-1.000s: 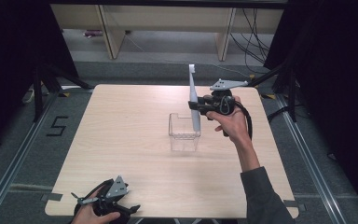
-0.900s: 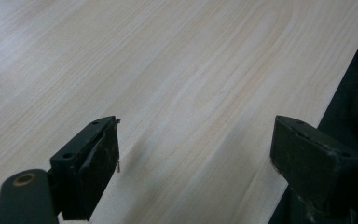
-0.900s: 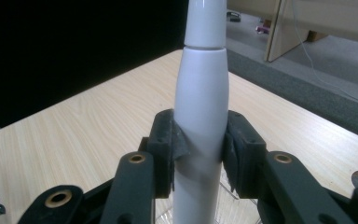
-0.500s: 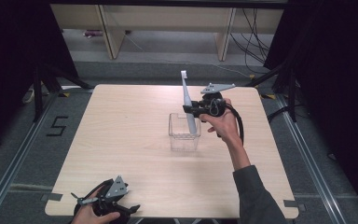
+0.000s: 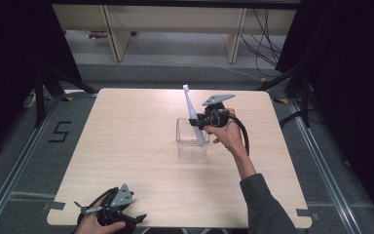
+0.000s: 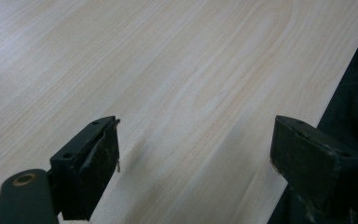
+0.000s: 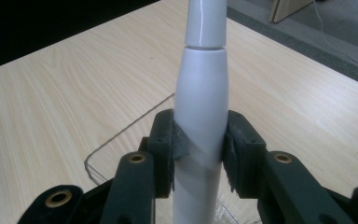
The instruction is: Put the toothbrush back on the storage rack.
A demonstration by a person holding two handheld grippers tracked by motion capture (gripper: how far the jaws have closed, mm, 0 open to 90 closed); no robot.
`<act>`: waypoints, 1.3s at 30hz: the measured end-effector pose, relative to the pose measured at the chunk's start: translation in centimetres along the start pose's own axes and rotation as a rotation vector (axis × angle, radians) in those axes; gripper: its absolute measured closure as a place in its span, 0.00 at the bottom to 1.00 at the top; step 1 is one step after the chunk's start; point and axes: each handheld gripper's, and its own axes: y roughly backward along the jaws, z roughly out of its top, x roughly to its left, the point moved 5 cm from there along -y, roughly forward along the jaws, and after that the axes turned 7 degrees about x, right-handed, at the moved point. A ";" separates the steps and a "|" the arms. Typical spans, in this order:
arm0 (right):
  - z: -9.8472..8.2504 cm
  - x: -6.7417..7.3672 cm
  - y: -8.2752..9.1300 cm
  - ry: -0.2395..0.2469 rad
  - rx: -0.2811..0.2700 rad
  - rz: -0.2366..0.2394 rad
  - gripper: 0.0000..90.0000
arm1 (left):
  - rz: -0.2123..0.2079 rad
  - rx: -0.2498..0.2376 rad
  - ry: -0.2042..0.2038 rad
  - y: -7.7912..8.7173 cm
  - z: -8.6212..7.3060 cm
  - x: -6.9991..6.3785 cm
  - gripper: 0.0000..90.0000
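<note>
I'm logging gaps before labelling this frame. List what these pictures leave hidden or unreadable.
- White toothbrush: right gripper view cuts off its head at the top edge; its lower end is hidden behind the jaws.
- Clear container: high view too small to show whether the toothbrush tip touches its bottom.
- Left gripper: high view's bottom edge crops the hand.

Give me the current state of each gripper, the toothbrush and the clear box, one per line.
Right gripper: shut on the white electric toothbrush, over the box.
White electric toothbrush: held, tilted, head up, lower end inside the box.
Clear plastic box: upright on the table, open top.
Left gripper: open, holding nothing, at the table's near edge.
Table: light wood.
</note>
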 end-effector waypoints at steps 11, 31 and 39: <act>-1.0 0.4 -1.7 0.013 0.068 0.007 0.74 | -0.006 0.007 0.014 0.0 0.0 0.0 0.17; -1.6 0.8 -3.9 0.061 0.147 -0.029 0.74 | 0.002 -0.003 0.000 0.1 0.0 0.0 0.17; -1.5 0.9 -4.0 0.061 0.198 -0.046 0.74 | -0.001 0.001 -0.003 0.1 0.0 0.0 0.17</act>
